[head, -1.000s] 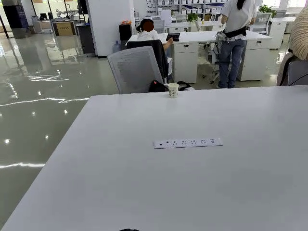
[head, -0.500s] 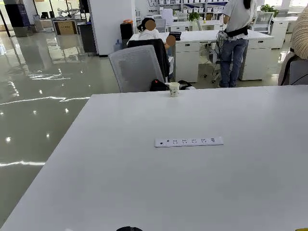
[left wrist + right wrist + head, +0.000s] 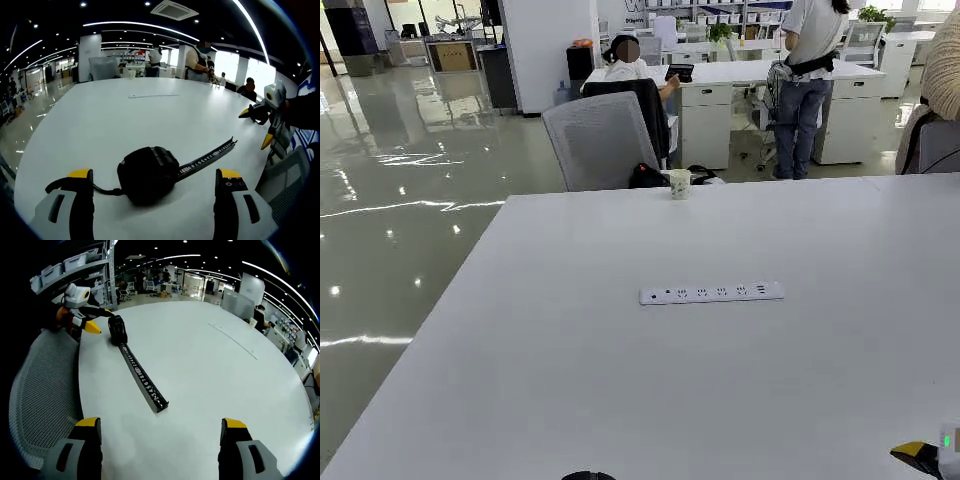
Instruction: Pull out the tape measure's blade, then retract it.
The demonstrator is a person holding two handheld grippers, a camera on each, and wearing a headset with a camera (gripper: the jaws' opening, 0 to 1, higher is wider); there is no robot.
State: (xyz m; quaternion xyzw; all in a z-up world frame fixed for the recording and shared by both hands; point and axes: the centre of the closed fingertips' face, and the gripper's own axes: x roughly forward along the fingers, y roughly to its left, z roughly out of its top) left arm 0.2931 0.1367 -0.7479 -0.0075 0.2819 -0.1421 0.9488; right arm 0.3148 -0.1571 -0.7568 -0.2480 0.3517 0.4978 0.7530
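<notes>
Left gripper (image 3: 154,176) sits low at the near edge of the glossy white table (image 3: 125,115), jaws spread wide on either side of the tape measure (image 3: 148,170). That's a chunky, rounded black case, and it isn't pinched. The flat printed blade (image 3: 207,157) lies stretched out, with its tip just ahead of the right gripper (image 3: 161,423), whose jaws are wide apart too and holding nothing.

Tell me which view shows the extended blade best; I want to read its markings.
Right gripper view: the blade lies full length, numbers facing up. Left gripper view shows it foreshortened, running away behind the case.
</notes>
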